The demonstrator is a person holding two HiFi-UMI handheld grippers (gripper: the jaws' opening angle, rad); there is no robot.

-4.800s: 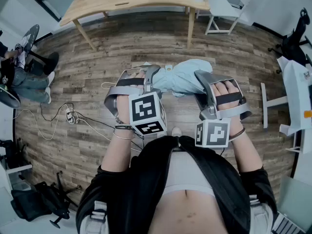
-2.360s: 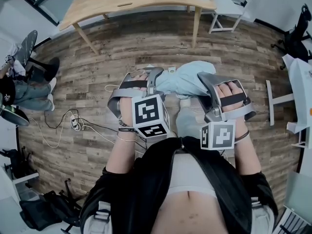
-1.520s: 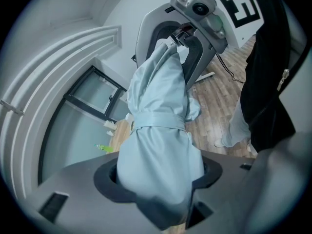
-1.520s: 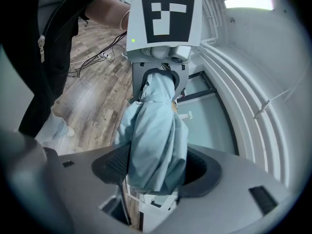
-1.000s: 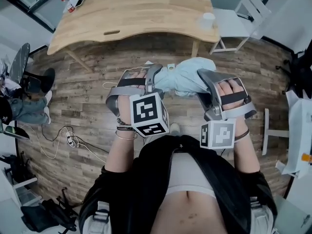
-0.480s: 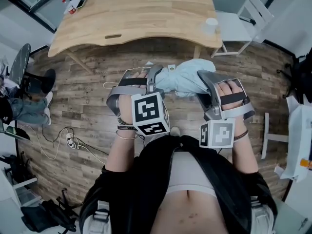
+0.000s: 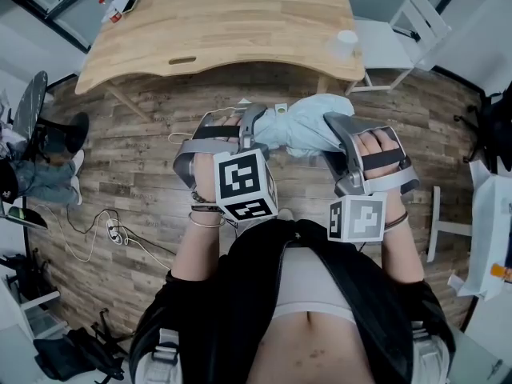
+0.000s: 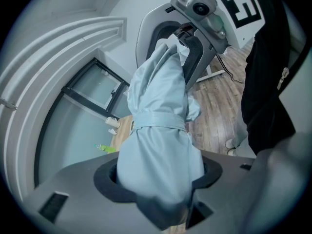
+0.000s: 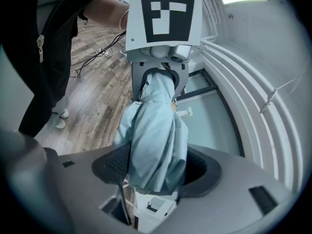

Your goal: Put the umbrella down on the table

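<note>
Closer to the wooden bench [image 7: 224, 30] than a few seconds back; its top now fills the upper frame. Folded pale-blue umbrella [image 7: 308, 126] carried level at frame centre, over the plank floor [image 7: 144, 134], short of the bench edge. Left tool [image 7: 254, 128] clamped on one end, right tool [image 7: 334, 138] on the other. White cup [image 7: 346, 40] near the bench's right corner.

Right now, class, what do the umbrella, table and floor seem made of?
The umbrella: pale blue matt cloth, probably synthetic; it creases softly.
The table: light wood or veneer, smooth; faint grain.
The floor: grey-brown planks, wood or laminate; seams show.
</note>
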